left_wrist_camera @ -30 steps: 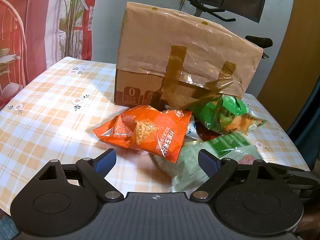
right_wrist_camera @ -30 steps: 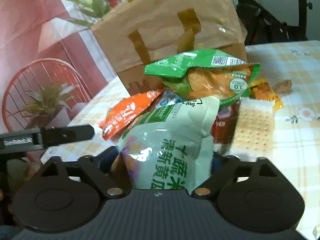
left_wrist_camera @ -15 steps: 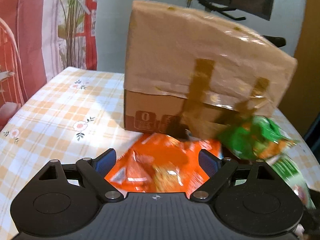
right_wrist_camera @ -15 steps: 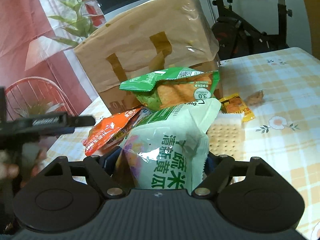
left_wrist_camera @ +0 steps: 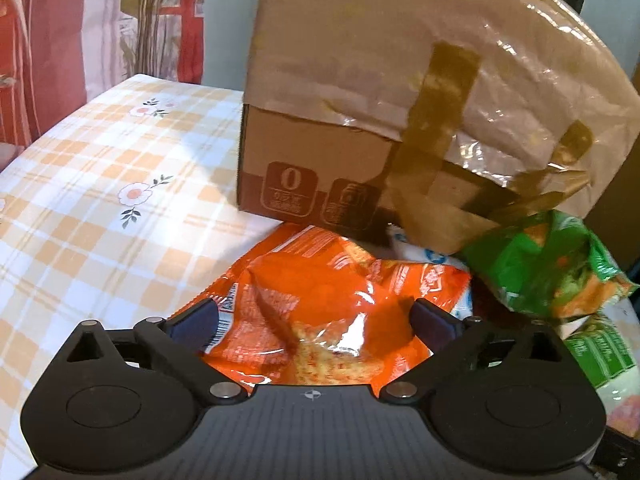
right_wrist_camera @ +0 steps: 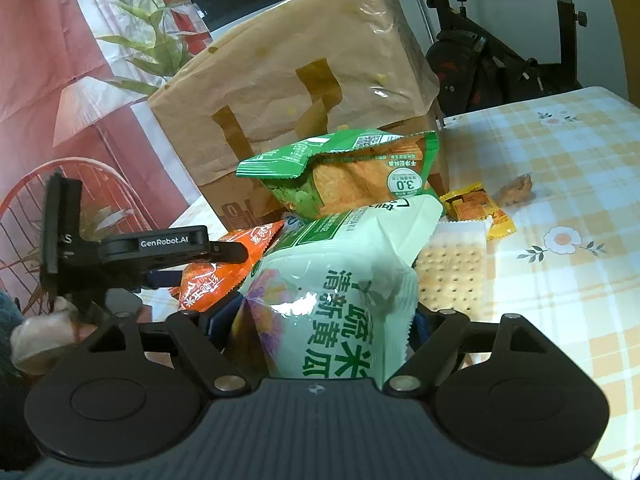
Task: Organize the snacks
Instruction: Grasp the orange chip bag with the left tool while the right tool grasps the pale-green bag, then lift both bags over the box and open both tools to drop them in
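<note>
Between right gripper [right_wrist_camera: 326, 322] fingers, pale-green snack bag [right_wrist_camera: 340, 292], crinkled, upright

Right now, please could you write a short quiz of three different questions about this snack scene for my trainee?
1. True or false: the left gripper is open around the orange snack bag.
2. What does the right gripper hold?
A) pale green snack bag
B) cracker pack
3. Fill in: behind the snacks stands a cardboard ____.

Key: 1 true; 2 A; 3 box.
</note>
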`<state>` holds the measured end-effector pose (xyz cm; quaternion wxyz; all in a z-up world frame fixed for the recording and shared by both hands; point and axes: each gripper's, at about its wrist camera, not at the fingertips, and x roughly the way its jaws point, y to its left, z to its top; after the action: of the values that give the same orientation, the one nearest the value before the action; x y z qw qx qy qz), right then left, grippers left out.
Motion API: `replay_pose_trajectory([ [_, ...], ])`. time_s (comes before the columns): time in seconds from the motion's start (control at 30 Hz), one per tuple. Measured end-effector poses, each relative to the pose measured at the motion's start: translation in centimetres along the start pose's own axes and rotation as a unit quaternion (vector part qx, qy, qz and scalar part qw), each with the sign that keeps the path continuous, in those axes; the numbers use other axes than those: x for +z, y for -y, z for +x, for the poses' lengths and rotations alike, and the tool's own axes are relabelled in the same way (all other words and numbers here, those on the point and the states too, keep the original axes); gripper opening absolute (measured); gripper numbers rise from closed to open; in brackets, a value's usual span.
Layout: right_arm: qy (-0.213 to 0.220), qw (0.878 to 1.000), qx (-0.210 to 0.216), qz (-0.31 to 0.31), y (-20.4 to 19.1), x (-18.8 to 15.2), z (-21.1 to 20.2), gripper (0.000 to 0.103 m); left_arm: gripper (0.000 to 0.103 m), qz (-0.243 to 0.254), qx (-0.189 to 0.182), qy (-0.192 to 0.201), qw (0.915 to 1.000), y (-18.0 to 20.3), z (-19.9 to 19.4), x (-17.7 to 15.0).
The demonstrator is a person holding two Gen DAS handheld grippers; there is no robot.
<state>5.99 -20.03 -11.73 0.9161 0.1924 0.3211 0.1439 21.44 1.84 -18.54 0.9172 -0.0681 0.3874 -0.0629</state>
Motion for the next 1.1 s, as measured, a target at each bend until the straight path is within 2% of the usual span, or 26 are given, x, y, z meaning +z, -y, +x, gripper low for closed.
replay_pose_trajectory([
  [0.07, 0.000, 1.000, 0.001, 0.003, 0.1, 0.0, 0.0, 0.082, 0.103, 0.013, 0.001, 0.005, 0.9999, 0.1, 0.1, -0.2],
  [0.13, 0.000, 1.000, 0.003, 0.005, 0.2, 0.0, 0.1, 0.082, 0.098, 0.019, 0.001, 0.012, 0.9998, 0.0, -0.3, -0.4],
  [0.2, 0.000, 1.000, 0.003, 0.004, 0.2, 0.0, 0.1, 0.082, 0.081, 0.027, 0.000, 0.023, 0.9994, 0.0, -1.1, -0.4],
  [0.33, 0.000, 1.000, 0.002, 0.000, 0.0, 0.1, 0.0, 0.082, 0.071, 0.045, -0.021, 0.035, 0.9982, 0.1, -2.9, -1.2],
  [0.5, 0.001, 1.000, 0.001, -0.003, -0.1, 0.0, 0.0, 0.082, 0.070, 0.050, -0.030, 0.056, 0.9967, 0.3, -5.4, -2.1],
  [0.67, 0.001, 1.000, 0.002, -0.007, -0.2, 0.0, -0.3, 0.082, 0.070, 0.057, -0.020, 0.078, 0.9951, 0.7, -7.2, -2.4],
  [1.1, 0.012, 1.000, -0.003, -0.021, -0.9, 0.1, -1.2, 0.081, 0.071, 0.048, -0.019, 0.088, 0.9948, -0.4, -9.7, -2.7],
])
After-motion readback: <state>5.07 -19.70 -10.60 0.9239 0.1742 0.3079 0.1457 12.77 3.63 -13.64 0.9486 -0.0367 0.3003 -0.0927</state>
